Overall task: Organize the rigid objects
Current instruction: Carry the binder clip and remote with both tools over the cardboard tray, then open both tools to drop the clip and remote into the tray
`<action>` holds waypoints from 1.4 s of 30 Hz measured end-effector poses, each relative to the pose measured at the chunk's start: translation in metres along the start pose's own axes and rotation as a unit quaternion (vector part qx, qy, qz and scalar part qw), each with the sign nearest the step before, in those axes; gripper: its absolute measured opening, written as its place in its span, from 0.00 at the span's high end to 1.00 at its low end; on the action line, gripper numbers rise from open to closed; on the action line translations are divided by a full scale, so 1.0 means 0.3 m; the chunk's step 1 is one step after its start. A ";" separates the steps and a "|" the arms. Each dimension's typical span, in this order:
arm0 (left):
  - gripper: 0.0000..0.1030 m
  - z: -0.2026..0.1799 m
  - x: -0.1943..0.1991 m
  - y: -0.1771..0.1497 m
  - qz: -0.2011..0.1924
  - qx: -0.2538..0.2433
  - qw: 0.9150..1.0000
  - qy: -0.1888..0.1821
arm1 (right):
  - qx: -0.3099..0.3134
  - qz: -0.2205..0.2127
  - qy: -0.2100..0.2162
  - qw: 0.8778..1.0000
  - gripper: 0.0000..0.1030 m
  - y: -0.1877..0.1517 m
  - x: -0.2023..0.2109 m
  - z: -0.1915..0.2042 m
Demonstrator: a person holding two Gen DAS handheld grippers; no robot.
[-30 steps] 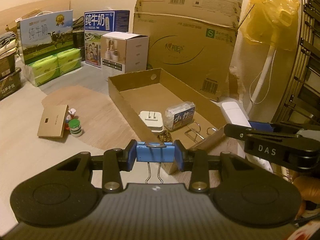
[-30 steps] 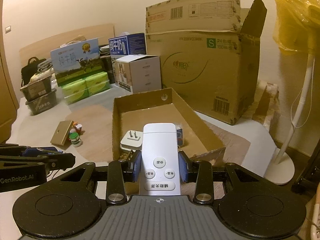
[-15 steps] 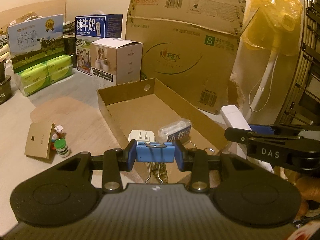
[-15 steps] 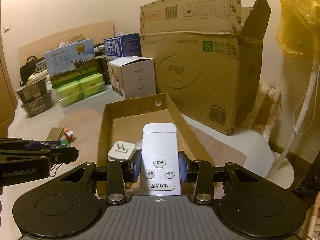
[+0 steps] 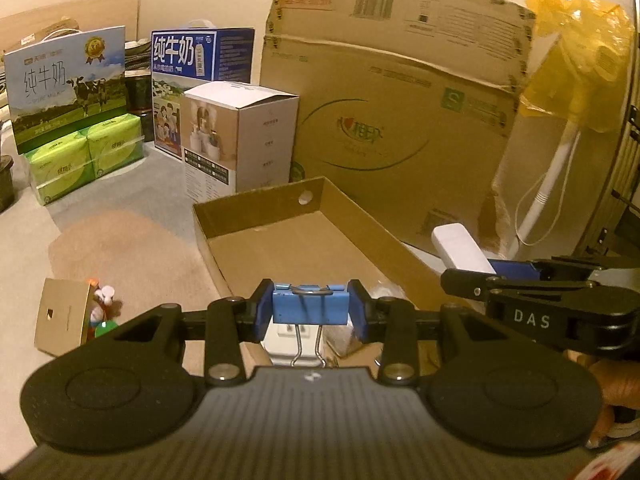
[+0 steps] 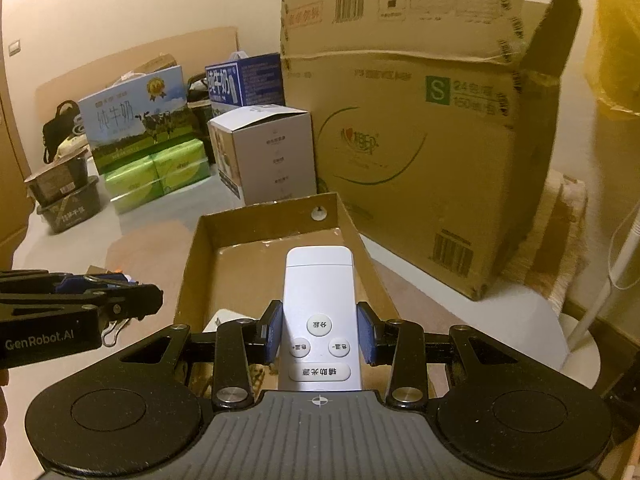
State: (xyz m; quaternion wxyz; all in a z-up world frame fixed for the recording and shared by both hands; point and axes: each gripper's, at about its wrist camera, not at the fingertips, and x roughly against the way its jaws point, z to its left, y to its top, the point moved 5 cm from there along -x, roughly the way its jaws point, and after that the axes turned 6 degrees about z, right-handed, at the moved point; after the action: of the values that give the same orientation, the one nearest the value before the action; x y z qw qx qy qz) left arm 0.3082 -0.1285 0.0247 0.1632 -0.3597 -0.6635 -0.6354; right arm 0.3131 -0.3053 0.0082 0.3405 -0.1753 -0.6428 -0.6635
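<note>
My left gripper (image 5: 310, 309) is shut on a blue binder clip (image 5: 309, 307) whose wire handles hang down, held over the near end of a shallow cardboard tray (image 5: 256, 202). A white plug adapter (image 5: 286, 338) lies in the tray just beneath the clip. My right gripper (image 6: 320, 330) is shut on a white remote control (image 6: 319, 280) with several round buttons, also above the tray (image 6: 260, 216). In the left wrist view the right gripper (image 5: 496, 270) with the remote (image 5: 460, 250) shows at the right. The left gripper (image 6: 132, 304) appears at the left of the right wrist view.
A small tan box (image 5: 60, 316) and little toy figures (image 5: 102, 304) lie left of the tray. Behind it stand a white carton (image 5: 248, 136), milk boxes (image 5: 68, 84), green tissue packs (image 5: 84, 160) and a large cardboard box (image 5: 400, 112). A white fan pole (image 5: 548, 188) stands right.
Both grippers have moved forward toward the tray, which now looms larger and sits under the held clip and remote. The items in the tray have slipped behind the left gripper's fingers.
</note>
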 end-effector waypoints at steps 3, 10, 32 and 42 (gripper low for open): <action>0.65 0.020 -0.039 0.033 0.002 0.005 1.000 0.004 | 0.006 0.007 0.003 1.000 0.62 0.031 -0.046 -0.005; 0.65 0.062 -0.133 0.098 0.007 0.013 1.000 0.008 | 0.002 0.026 0.013 1.000 0.62 0.091 -0.161 -0.030; 0.65 0.148 -0.420 0.164 0.038 0.025 0.999 0.015 | -0.021 0.059 0.031 0.998 0.62 0.228 -0.462 -0.062; 0.64 0.178 -0.482 0.155 0.045 0.030 0.998 0.032 | -0.016 0.069 0.029 0.997 0.62 0.241 -0.533 -0.066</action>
State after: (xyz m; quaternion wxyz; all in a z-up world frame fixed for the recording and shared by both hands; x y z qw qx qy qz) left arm 0.4523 -0.1193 -0.0464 0.2235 -0.3633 -0.6599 -0.6186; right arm 0.4792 -0.2840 -0.0483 0.4016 -0.2051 -0.6083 -0.6532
